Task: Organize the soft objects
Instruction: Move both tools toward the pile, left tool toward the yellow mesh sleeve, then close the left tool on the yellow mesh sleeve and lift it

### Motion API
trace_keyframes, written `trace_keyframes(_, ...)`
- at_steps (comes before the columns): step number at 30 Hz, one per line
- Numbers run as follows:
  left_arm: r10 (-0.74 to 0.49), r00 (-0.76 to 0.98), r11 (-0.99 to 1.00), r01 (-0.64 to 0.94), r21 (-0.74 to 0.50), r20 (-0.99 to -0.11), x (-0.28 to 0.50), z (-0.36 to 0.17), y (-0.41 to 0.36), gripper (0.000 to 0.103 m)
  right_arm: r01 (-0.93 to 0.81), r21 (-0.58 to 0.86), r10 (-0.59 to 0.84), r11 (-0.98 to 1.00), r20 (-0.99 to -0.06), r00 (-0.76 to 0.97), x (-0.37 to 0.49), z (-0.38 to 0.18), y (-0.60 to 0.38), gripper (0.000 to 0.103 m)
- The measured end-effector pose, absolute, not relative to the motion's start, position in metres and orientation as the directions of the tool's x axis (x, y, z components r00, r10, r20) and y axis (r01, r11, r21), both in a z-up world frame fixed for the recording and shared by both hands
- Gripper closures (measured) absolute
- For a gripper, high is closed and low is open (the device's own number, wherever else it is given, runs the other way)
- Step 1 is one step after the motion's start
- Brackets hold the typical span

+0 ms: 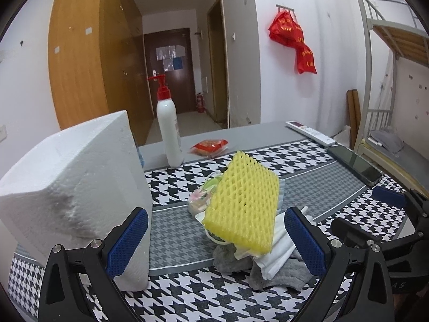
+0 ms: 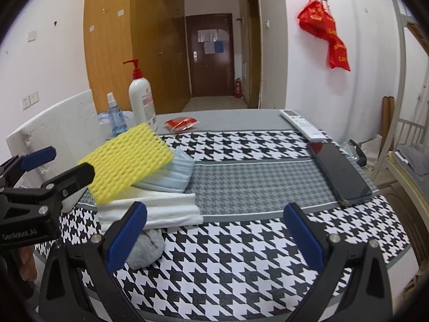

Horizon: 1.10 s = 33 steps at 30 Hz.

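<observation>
Houndstooth cloth covers the tabletop (image 2: 254, 236), and a heap of soft things sits at its left side.
My left gripper (image 1: 215, 238) and right gripper (image 2: 214, 232) both stand apart, holding nothing; the yellow foam net (image 1: 242, 201) tops the heap, over a blue face mask (image 2: 171, 177), folded white cloth (image 2: 171, 209) and gray cloth (image 2: 146, 249), beside a white foam block (image 1: 72, 185).

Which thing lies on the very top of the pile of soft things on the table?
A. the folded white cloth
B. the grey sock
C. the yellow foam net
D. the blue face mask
C: the yellow foam net rests tilted on top, with the blue face mask and the folded white cloth under it and the grey sock at the bottom.
</observation>
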<state>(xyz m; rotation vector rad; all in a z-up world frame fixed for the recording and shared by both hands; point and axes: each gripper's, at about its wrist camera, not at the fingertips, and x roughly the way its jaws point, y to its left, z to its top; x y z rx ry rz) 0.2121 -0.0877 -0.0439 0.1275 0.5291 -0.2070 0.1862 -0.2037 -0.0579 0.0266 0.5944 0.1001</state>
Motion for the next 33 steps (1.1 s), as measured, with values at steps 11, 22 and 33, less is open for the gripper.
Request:
trace_keyframes(11, -0.155, 0.818, 0.971, 0.23, 0.069, -0.553, 0.23, -0.055, -0.09, 0.001, -0.174, 0.128, 0.216, 0.976, -0.612, 0.761, 0.207, -0.072, -0.207, 0.0)
trace_keyframes(22, -0.165, 0.807, 0.963, 0.257, 0.085, -0.567, 0.239, -0.06, -0.096, 0.001, -0.225, 0.133, 0.257, 0.965, -0.635, 0.729, 0.216, -0.078, -0.205, 0.0)
trace_keyframes(33, -0.198, 0.778, 0.955, 0.29, 0.061, -0.597, 0.251, -0.068, -0.099, 0.026, -0.233, 0.132, 0.262, 0.963, -0.645, 0.718, 0.219, -0.081, -0.204, 0.0)
